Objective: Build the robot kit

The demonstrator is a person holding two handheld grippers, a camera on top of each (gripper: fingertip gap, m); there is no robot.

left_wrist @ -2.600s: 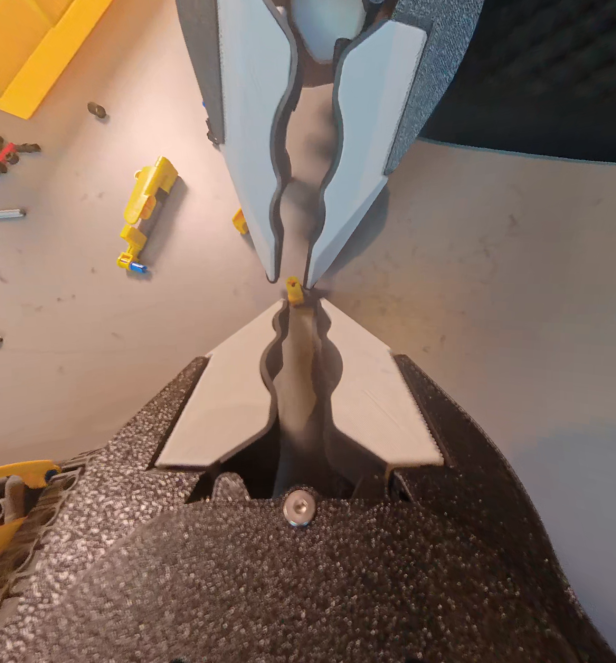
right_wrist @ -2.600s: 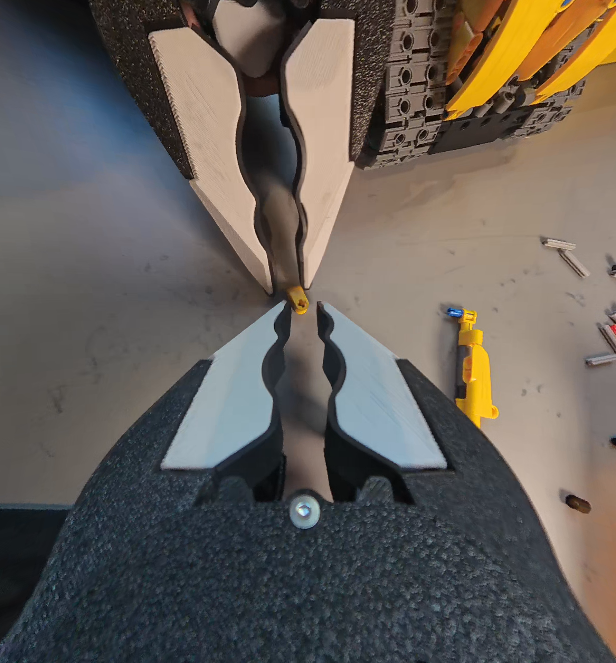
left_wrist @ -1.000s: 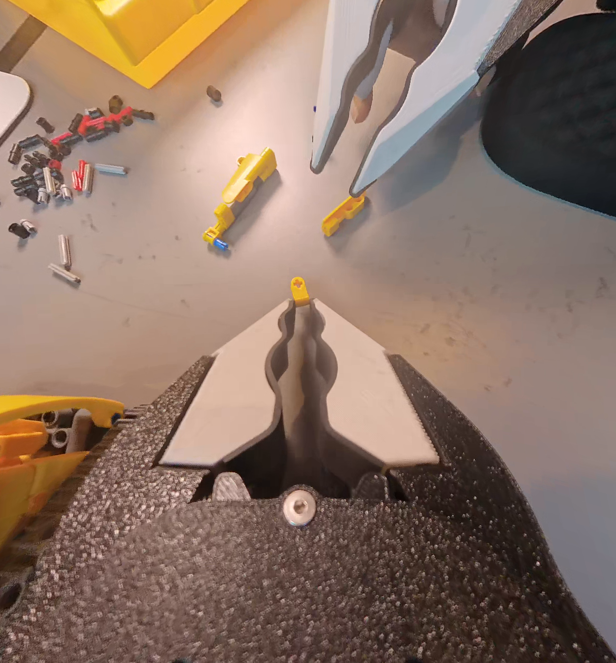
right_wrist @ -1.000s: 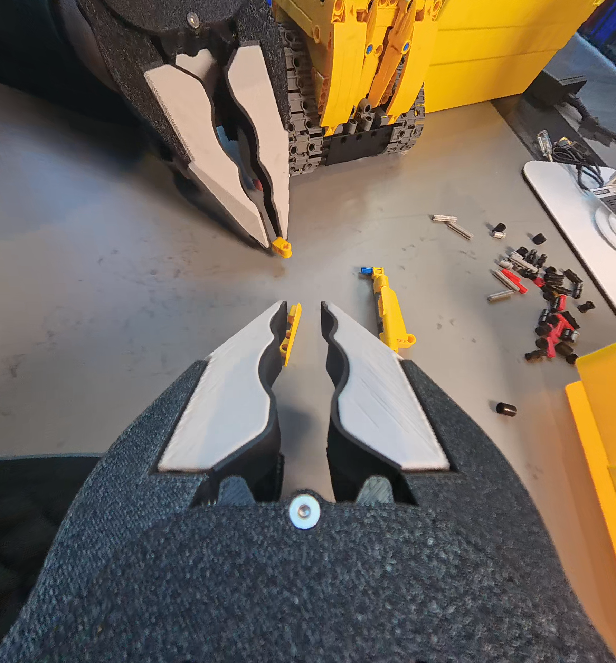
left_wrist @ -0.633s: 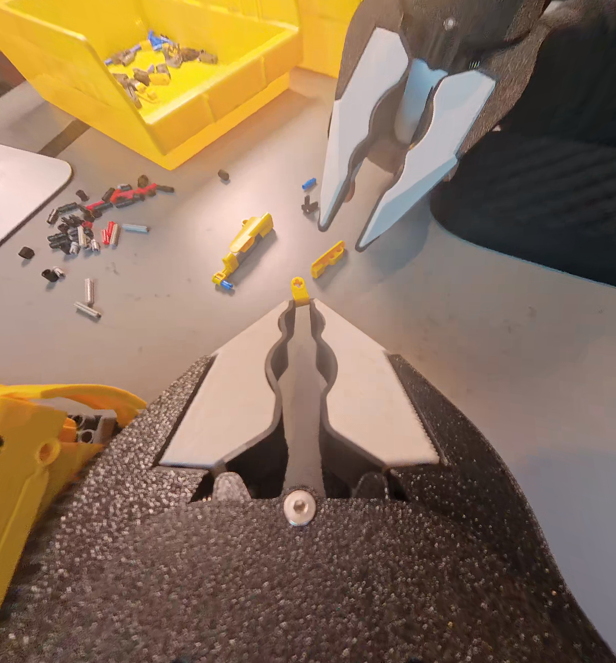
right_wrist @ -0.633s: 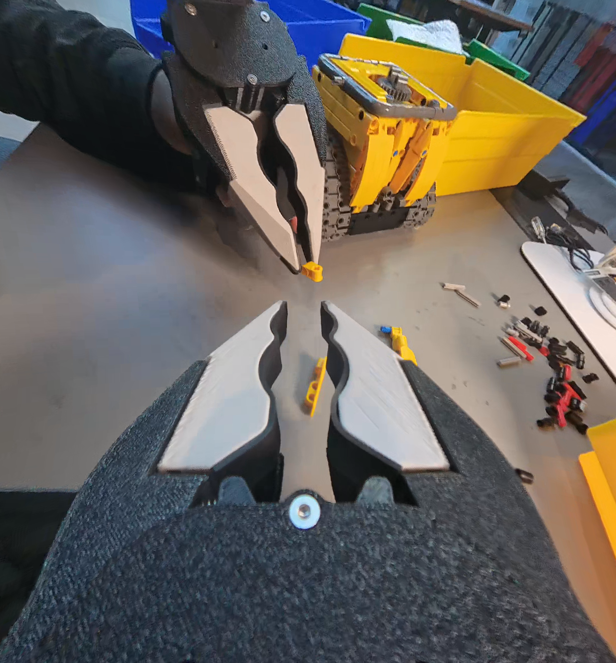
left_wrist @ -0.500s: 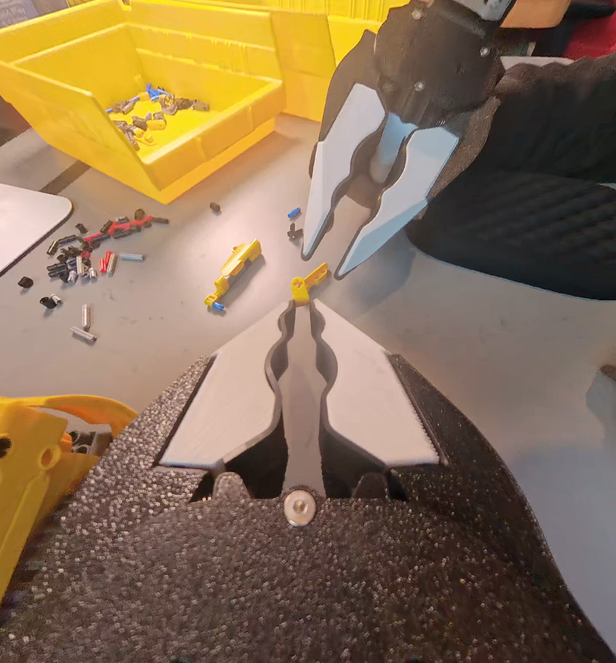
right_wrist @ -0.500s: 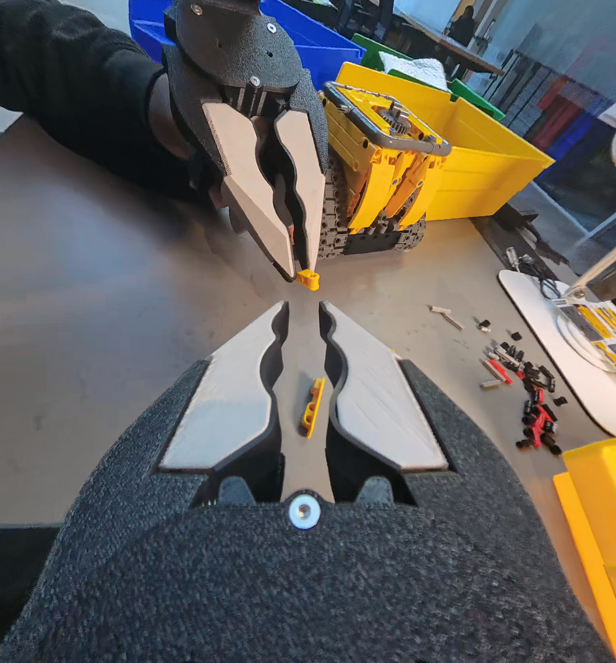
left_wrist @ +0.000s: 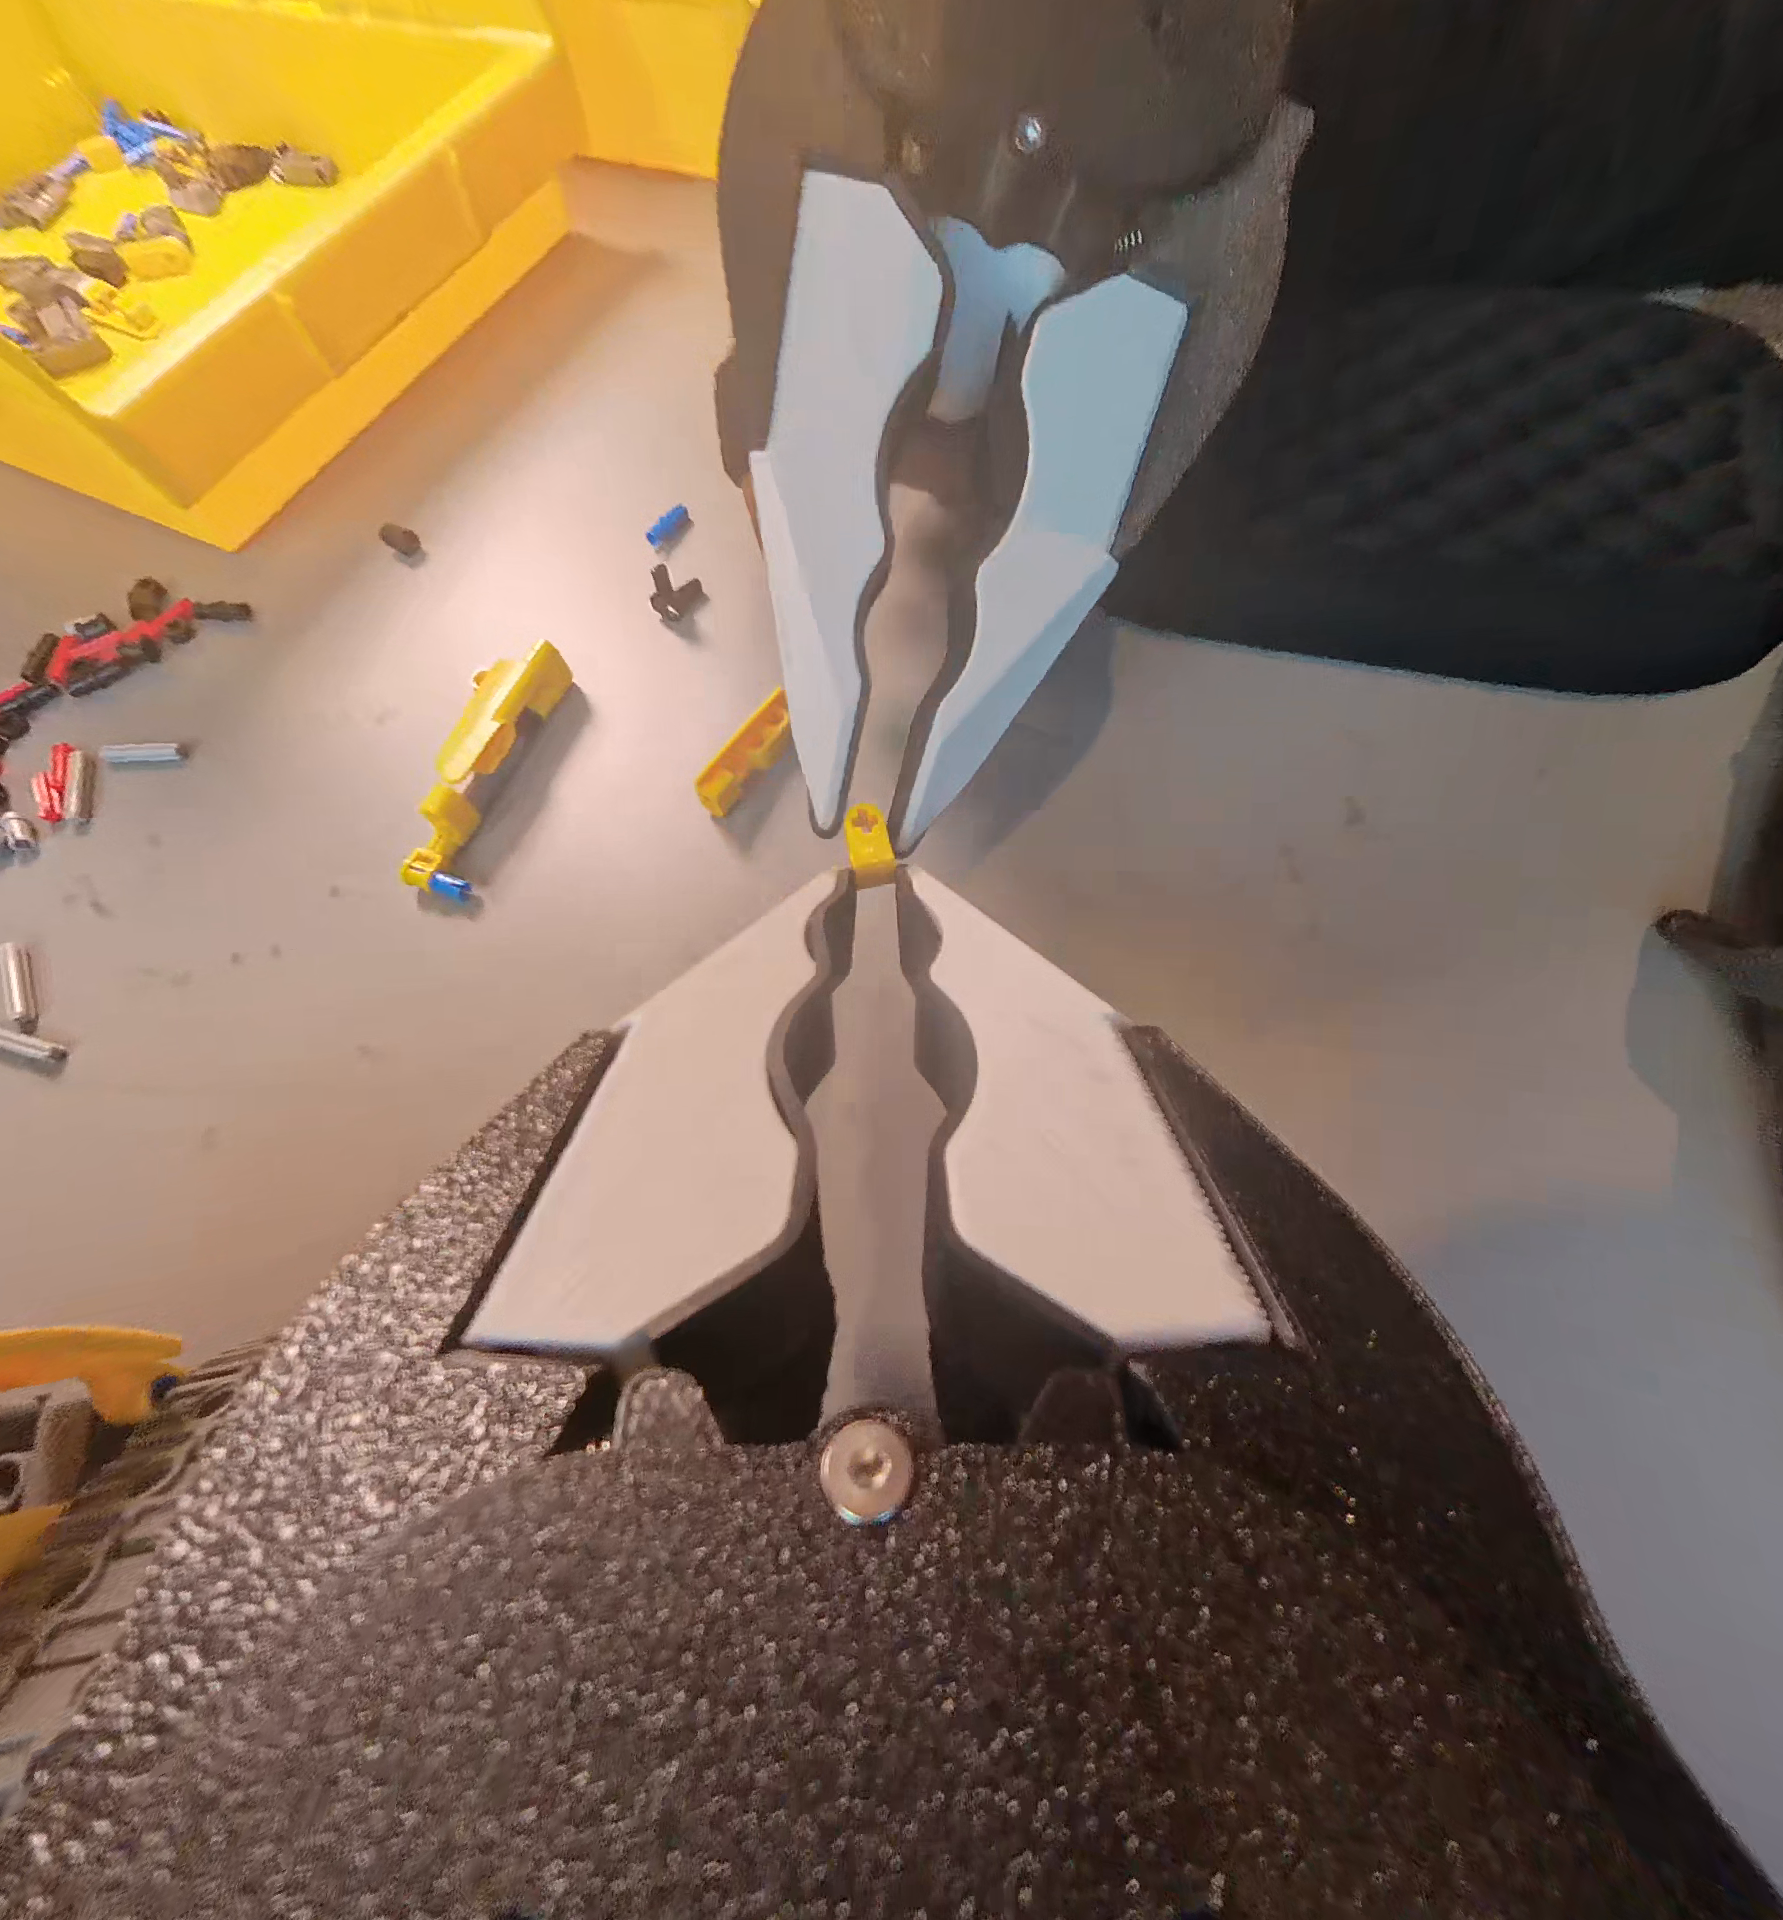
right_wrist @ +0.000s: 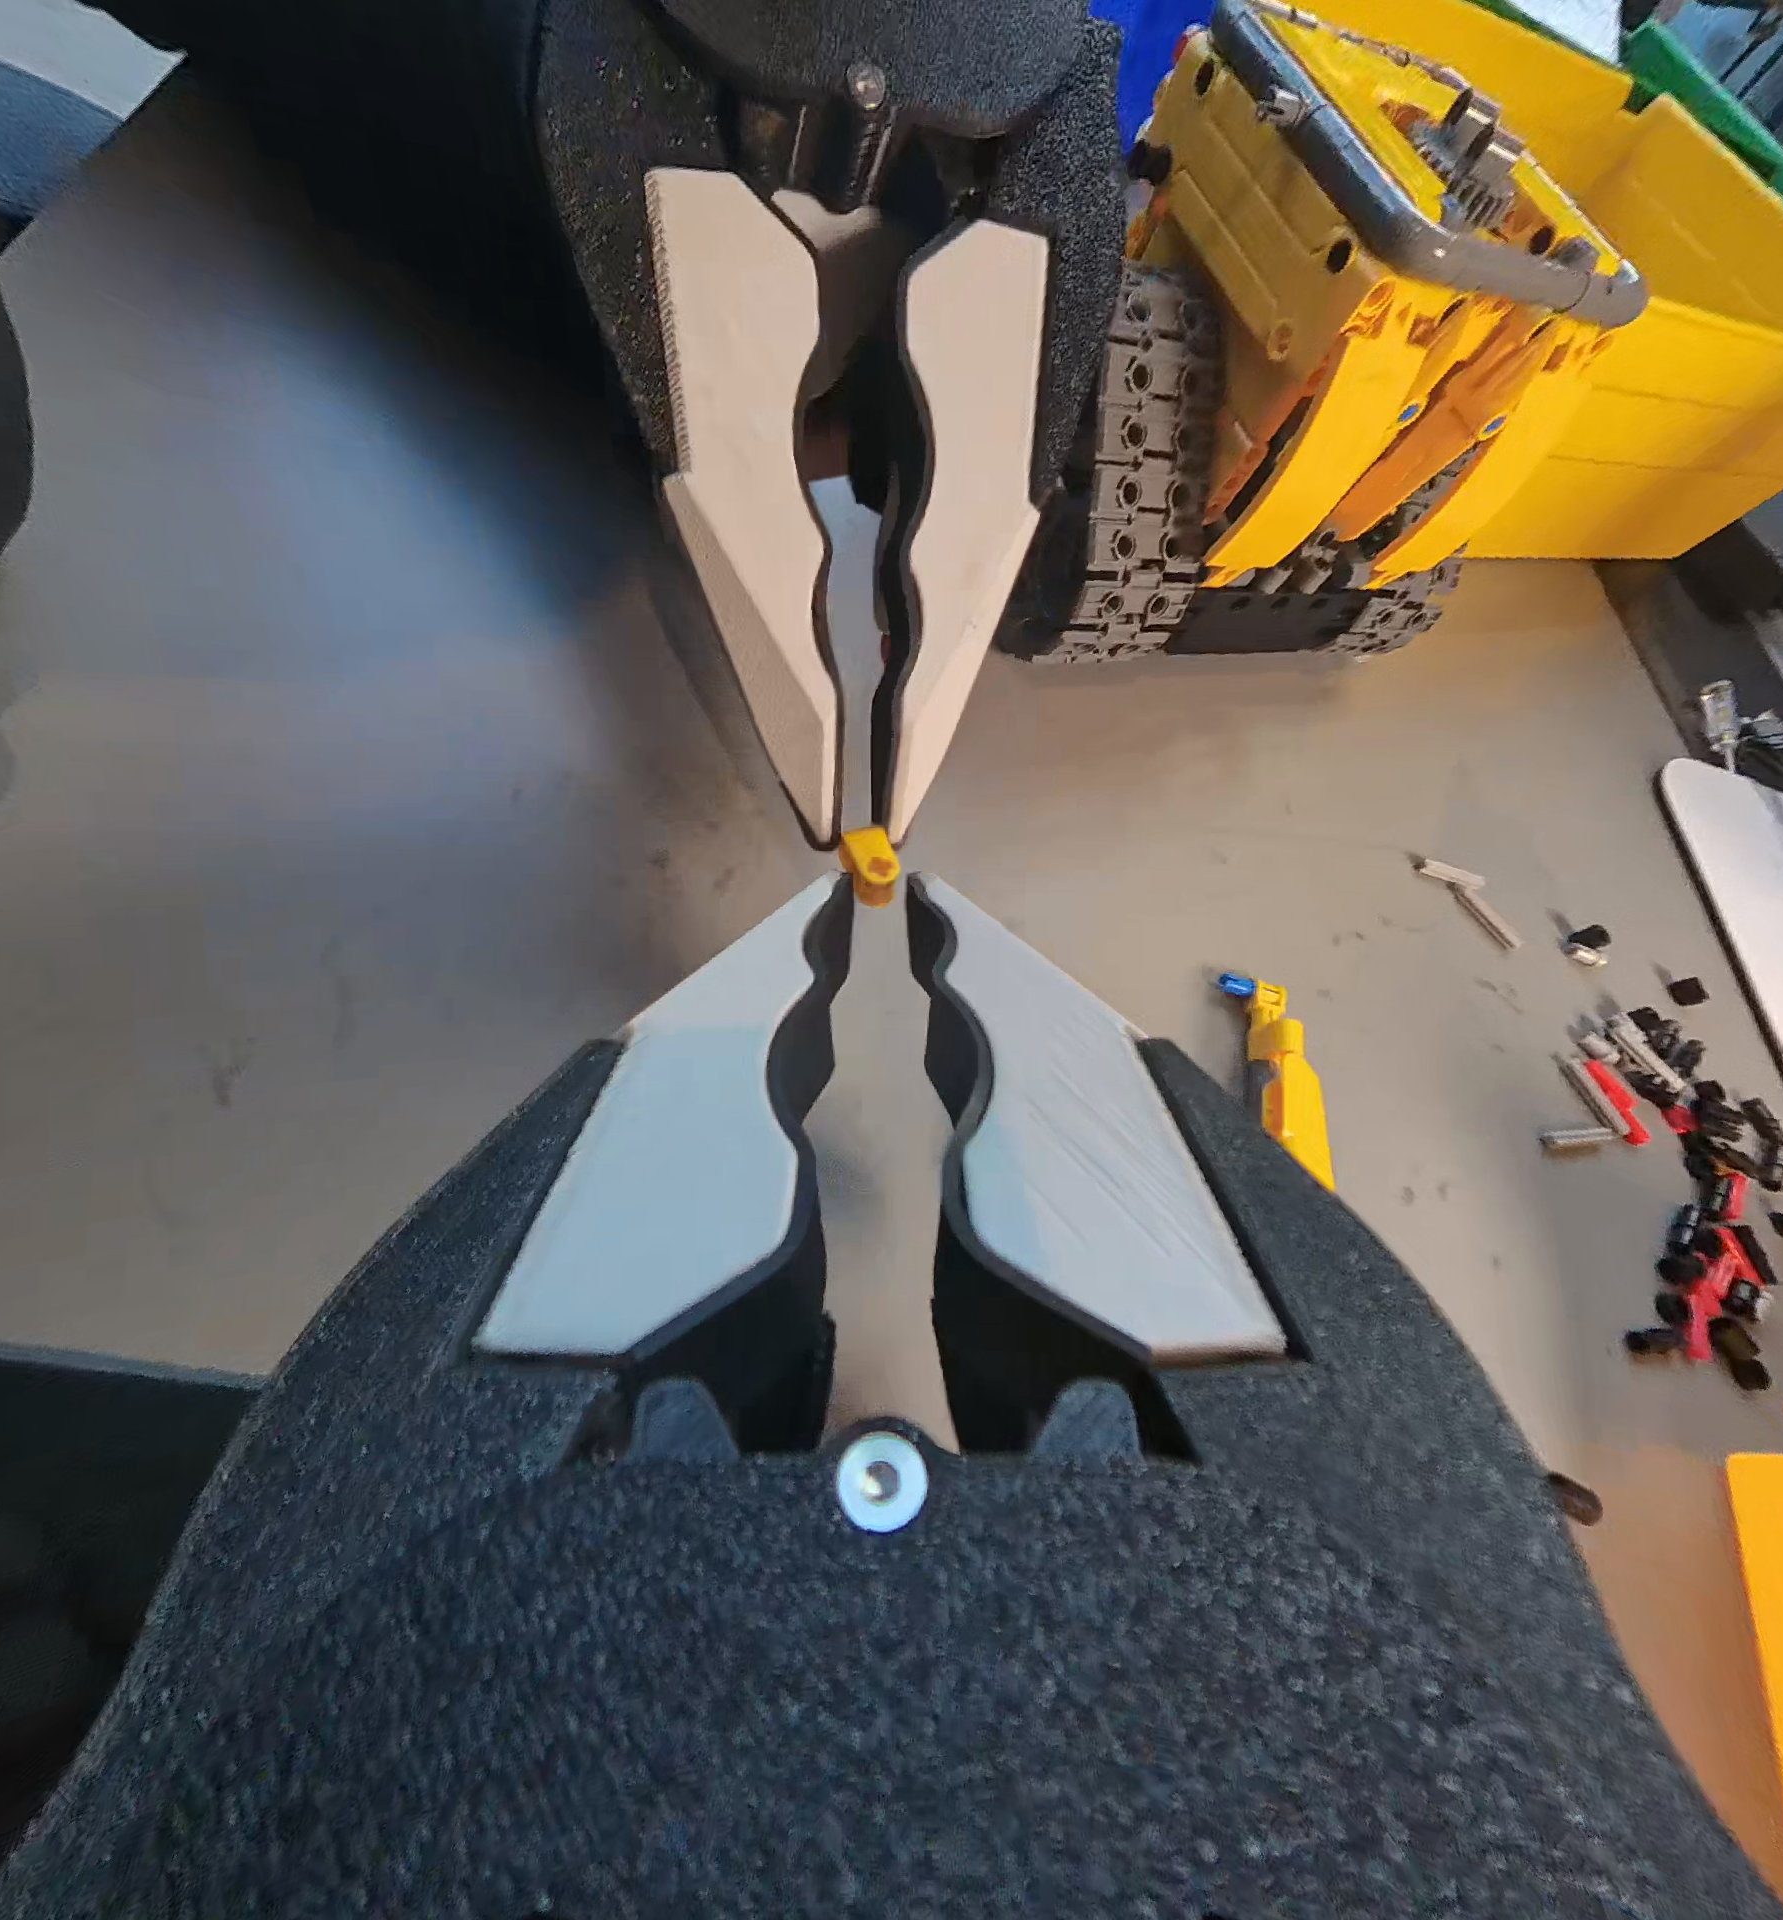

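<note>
Grippers meet tip to tip above the grey table (left_wrist: 1282, 935): left gripper (left_wrist: 872, 881) clamped on a small yellow connector (left_wrist: 868, 837); right gripper (right_wrist: 879, 888) parted, its tips flanking that piece. Yellow beam (left_wrist: 747, 767) lies nearby.

No words to read

No letters, numbers or signs can be read on anything here. The white board (right_wrist: 1770, 935) at 3 o'clock in the right wrist view shows only a bare edge, and the yellow bin (left_wrist: 243, 343) at 10 o'clock in the left wrist view has plain walls.
</note>
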